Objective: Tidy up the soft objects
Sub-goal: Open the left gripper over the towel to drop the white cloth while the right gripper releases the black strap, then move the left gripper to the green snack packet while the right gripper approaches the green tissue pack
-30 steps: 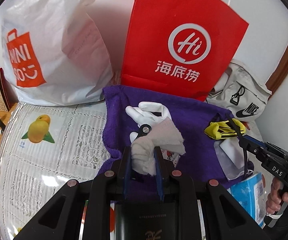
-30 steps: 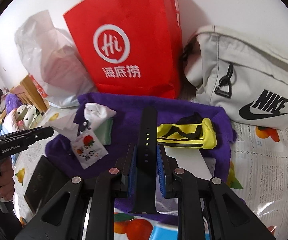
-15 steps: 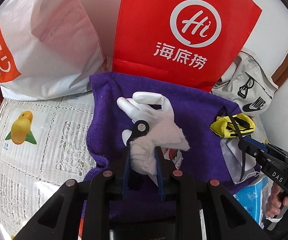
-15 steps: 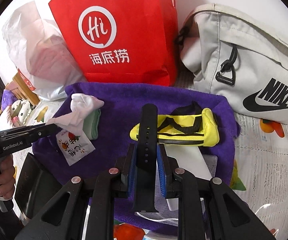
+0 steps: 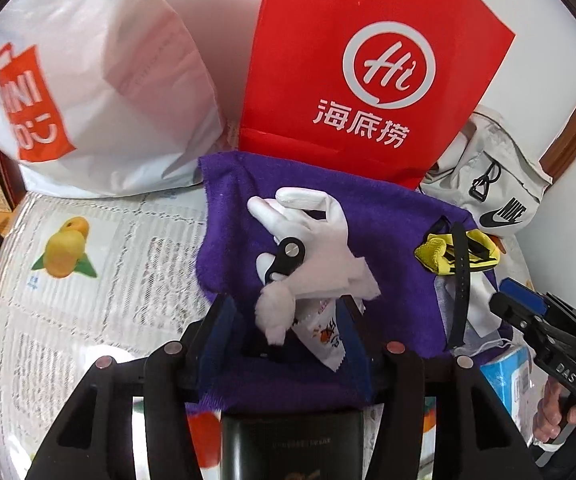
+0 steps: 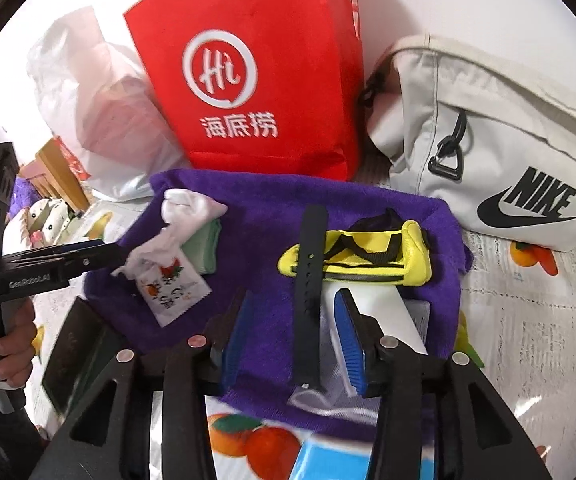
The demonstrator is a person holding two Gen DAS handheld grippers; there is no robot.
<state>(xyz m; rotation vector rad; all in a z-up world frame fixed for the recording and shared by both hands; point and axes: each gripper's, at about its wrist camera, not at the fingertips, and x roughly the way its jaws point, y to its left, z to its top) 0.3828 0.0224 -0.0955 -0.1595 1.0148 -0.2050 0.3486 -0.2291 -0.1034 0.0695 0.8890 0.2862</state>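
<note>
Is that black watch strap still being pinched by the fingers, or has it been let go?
Let go. The black strap lies on the purple towel, with gaps to both blue pads of the right gripper, which is opening.

A big red paper bag (image 5: 372,68) stands at twelve o'clock, a white plastic bag (image 5: 100,80) at ten o'clock.

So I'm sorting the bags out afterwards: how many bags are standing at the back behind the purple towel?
3: a white plastic bag on the left, a red paper bag in the middle, and a beige Nike bag on the right. Others may be hidden behind them.
</note>
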